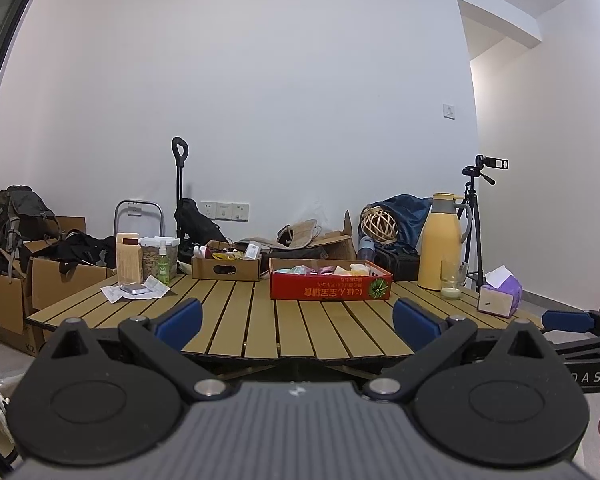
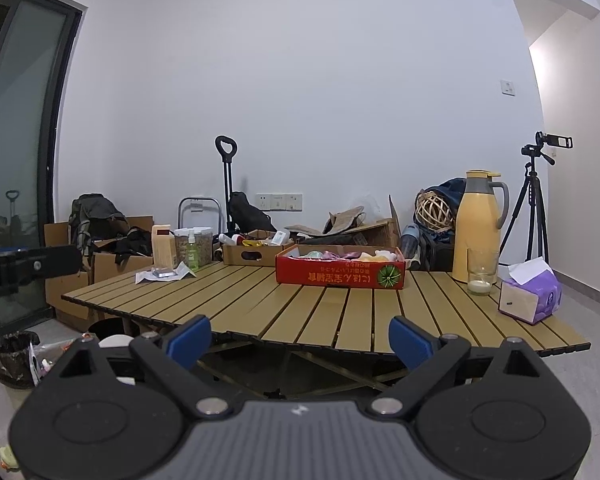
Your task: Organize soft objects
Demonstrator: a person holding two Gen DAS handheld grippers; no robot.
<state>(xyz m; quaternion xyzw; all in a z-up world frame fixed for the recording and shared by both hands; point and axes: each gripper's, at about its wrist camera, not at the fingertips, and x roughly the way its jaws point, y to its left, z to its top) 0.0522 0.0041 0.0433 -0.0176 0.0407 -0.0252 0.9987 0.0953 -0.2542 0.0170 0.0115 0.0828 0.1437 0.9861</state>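
Soft objects (image 1: 327, 270), pastel lumps, all sit inside the red box (image 1: 331, 289) at the far middle of the slatted desk (image 1: 260, 320); none visible loose on the desk. Left gripper (image 1: 298, 322) and right gripper (image 2: 300, 340) both spread wide, holding nothing, hovering at the near desk edge, well apart from the box. Judging by this, either sorting is finished or not begun; can't tell which. Thermos (image 1: 444, 240), tissue pack (image 1: 500, 296) untouched.
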